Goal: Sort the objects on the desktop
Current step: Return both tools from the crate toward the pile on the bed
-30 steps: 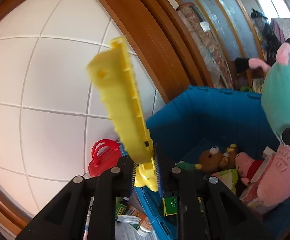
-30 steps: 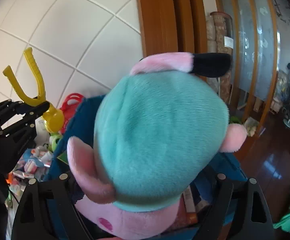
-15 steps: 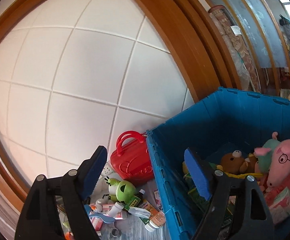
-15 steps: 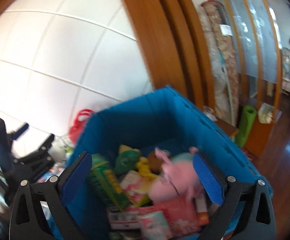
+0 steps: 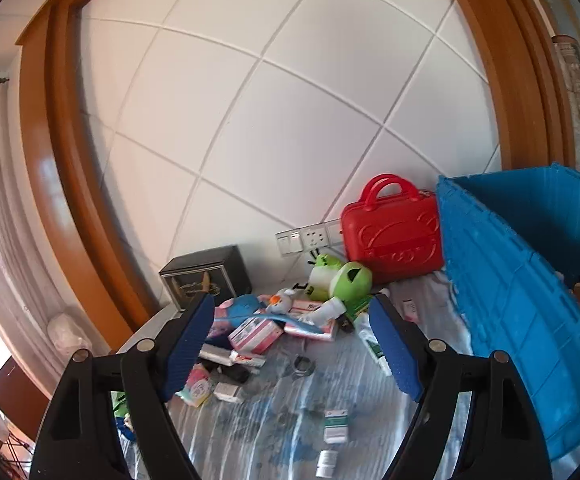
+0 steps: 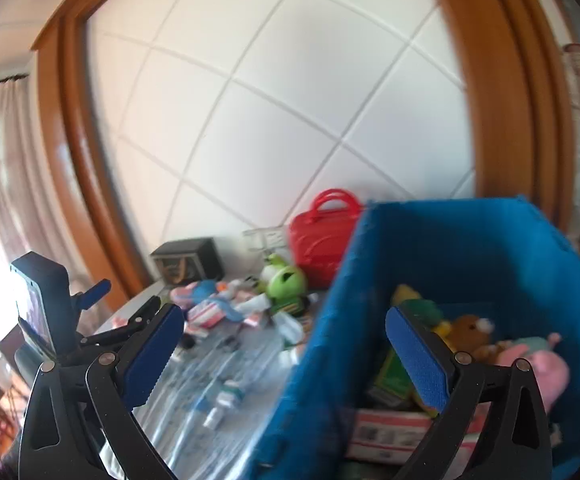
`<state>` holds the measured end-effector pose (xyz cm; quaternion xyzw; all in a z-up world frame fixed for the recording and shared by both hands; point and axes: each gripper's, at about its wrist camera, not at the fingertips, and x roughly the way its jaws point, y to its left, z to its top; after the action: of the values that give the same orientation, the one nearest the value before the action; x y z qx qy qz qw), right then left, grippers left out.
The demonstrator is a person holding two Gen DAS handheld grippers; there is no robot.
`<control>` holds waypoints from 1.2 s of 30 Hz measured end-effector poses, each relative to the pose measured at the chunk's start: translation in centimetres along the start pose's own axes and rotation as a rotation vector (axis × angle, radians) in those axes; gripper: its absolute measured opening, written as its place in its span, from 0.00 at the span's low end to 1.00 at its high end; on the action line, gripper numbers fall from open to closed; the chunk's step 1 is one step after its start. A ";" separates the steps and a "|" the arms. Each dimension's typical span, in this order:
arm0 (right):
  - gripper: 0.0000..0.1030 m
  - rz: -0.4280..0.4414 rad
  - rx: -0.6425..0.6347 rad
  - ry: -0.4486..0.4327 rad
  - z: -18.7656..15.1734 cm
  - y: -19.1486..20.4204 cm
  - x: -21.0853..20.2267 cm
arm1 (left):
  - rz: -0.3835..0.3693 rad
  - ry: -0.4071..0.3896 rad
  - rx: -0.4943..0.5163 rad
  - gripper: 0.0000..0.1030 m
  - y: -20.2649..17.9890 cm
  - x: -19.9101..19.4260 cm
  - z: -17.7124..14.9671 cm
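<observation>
Here, in the left wrist view, the left gripper [image 5: 292,340] stands with its jaws wide apart and nothing between them, aimed at the clutter on the desktop [image 5: 274,412]. The remaining items to sort lie in a heap near the wall: a green frog toy [image 5: 344,278], a pink box [image 5: 255,334], a blue plush [image 5: 242,306] and, nearer the camera, a small medicine box [image 5: 335,426] and a white bottle [image 5: 326,462]. The blue bin [image 5: 502,300] stands at the right, touching the red case [image 5: 392,230].

The boxes look light and stiff; take each across its short faces. The bottle appears smooth and likely to roll, so grip it across its body. The plush should compress, so a deep central bite suits it. The frog toy looks like hard hollow plastic; grip at its narrowest part.

The desktop carries a glossy, wrinkled, streaked cover, which may let small items slide. Behind it stand a white tiled wall, a wall socket plate [image 5: 308,238], a dark box [image 5: 206,274] and a curved wooden frame.

In the right wrist view, which is blurred, the right gripper [image 6: 286,354] also stands fully apart and empty, over the near wall of the blue bin. Inside lie a pink plush [image 6: 538,364], a brown bear [image 6: 468,326] and cartons. The left gripper shows at the left edge.
</observation>
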<state>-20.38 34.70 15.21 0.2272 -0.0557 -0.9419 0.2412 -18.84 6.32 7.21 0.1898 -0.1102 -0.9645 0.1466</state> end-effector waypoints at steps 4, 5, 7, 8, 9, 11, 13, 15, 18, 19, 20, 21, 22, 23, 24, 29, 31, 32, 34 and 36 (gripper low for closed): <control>1.00 0.078 -0.066 0.070 -1.2 5.0 2.9 | 0.074 0.033 -0.042 0.77 4.9 -0.2 -3.1; 1.00 0.097 -0.079 0.086 -1.6 6.2 3.6 | 0.078 0.042 -0.048 0.77 6.0 -0.2 -3.8; 1.00 0.126 -0.100 0.114 -2.3 8.6 5.1 | 0.102 0.058 -0.057 0.77 8.1 0.1 -5.0; 1.00 0.137 -0.108 0.130 -2.7 9.9 6.0 | 0.105 0.067 -0.060 0.77 9.1 0.3 -5.6; 1.00 0.142 -0.110 0.144 -3.2 10.8 6.8 | 0.112 0.080 -0.066 0.77 10.4 0.6 -6.3; 1.00 0.156 -0.103 0.174 -4.1 12.7 8.5 | 0.122 0.095 -0.077 0.77 12.8 1.3 -7.5; 1.00 0.158 -0.098 0.194 -4.9 14.5 10.3 | 0.133 0.113 -0.076 0.77 15.1 2.4 -8.5; 1.00 0.146 -0.092 0.211 -5.8 16.4 12.1 | 0.149 0.136 -0.070 0.77 17.5 3.8 -9.8; 1.00 0.129 -0.087 0.232 -7.0 19.3 15.0 | 0.162 0.154 -0.059 0.77 21.8 5.0 -12.1; 1.00 0.117 -0.090 0.231 -7.4 20.1 15.8 | 0.173 0.153 -0.050 0.77 23.2 5.4 -13.0; 1.00 0.100 -0.095 0.224 -7.8 21.2 16.5 | 0.183 0.158 -0.040 0.77 24.7 6.0 -14.0; 1.00 0.083 -0.102 0.207 -8.3 22.1 17.1 | 0.185 0.164 -0.035 0.77 25.8 6.3 -14.9; 1.00 0.063 -0.119 0.189 -8.9 22.9 17.7 | 0.189 0.173 -0.031 0.77 27.1 6.6 -16.0; 1.00 0.038 -0.132 0.201 -9.4 23.5 18.5 | 0.193 0.186 -0.030 0.77 28.2 7.0 -17.0; 1.00 0.017 -0.138 0.242 -10.2 24.0 19.5 | 0.190 0.198 -0.035 0.77 29.3 7.2 -17.9; 1.00 0.005 -0.103 0.382 -14.7 24.5 23.2 | 0.156 0.286 -0.054 0.77 31.6 9.8 -21.5; 1.00 0.017 -0.102 0.413 -15.6 24.2 24.3 | 0.146 0.294 -0.020 0.77 31.0 11.0 -21.9; 1.00 0.033 -0.106 0.421 -15.9 24.0 24.7 | 0.131 0.290 -0.008 0.77 30.5 11.4 -21.9; 1.00 0.052 -0.128 0.429 -16.4 23.8 25.5 | 0.112 0.287 -0.001 0.77 29.9 12.4 -21.7; 1.00 0.077 -0.158 0.444 -16.7 23.8 26.7 | 0.051 0.292 -0.002 0.77 29.2 13.8 -21.5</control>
<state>-23.39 1.06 -5.23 0.4069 0.0641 -0.8603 0.3003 -15.43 -28.78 -9.02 0.3249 -0.0914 -0.9228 0.1858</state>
